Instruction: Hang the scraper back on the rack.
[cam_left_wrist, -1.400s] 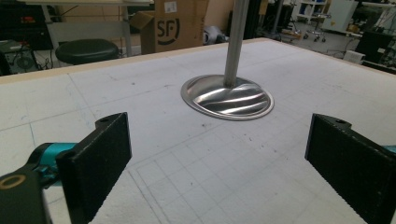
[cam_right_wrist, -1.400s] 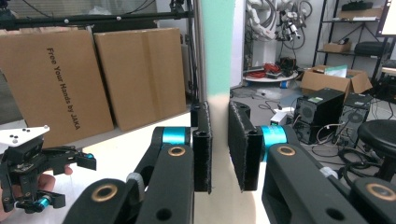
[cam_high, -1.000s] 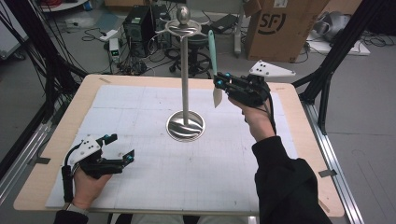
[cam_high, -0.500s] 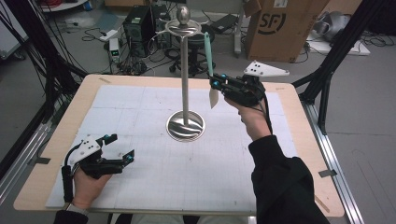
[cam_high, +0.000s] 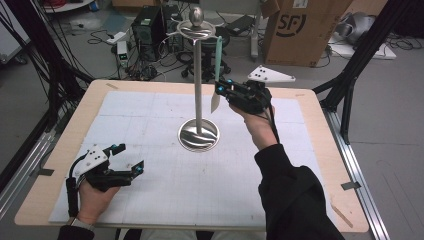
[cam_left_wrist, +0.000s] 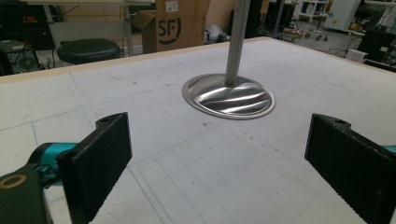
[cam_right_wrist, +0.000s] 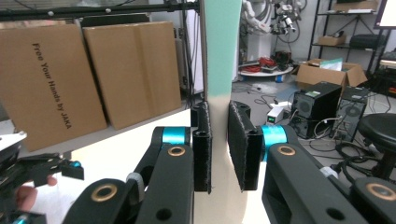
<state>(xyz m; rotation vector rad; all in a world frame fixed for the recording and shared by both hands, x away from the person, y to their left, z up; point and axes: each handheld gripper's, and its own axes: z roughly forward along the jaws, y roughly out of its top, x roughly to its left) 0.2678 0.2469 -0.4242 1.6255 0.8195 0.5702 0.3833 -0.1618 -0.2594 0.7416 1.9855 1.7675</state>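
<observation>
A slender utensil (cam_high: 217, 70), with a mint-green handle above and a cream, pointed blade below, is held upright in the air just beside the post of a metal stand (cam_high: 199, 85), near the ring at the stand's top. It is clamped by the right gripper (cam_high: 220, 90) at the junction of handle and blade; in the right gripper view the two black pads (cam_right_wrist: 201, 144) are seen pressed against its flat faces, with the green handle (cam_right_wrist: 223, 46) rising out of the picture.

The utensil is judged to be light, stiff and smooth, probably plastic or ceramic, so a grip on the flat faces is favoured over one on the narrow edges, where it could twist or slide. Being held close to its middle, it should pivot little, though the long handle could swing if knocked against the post. The way it would hang from the stand cannot be made out.

The stand rests on a round, polished base (cam_left_wrist: 229, 95) at the middle of a white gridded mat (cam_high: 150, 125) laid on the wooden table (cam_high: 320, 150). The left gripper (cam_high: 131, 159) is rested low on the mat near the table's front left corner, well apart from the stand; its jaws are spread wide with nothing between them.
</observation>
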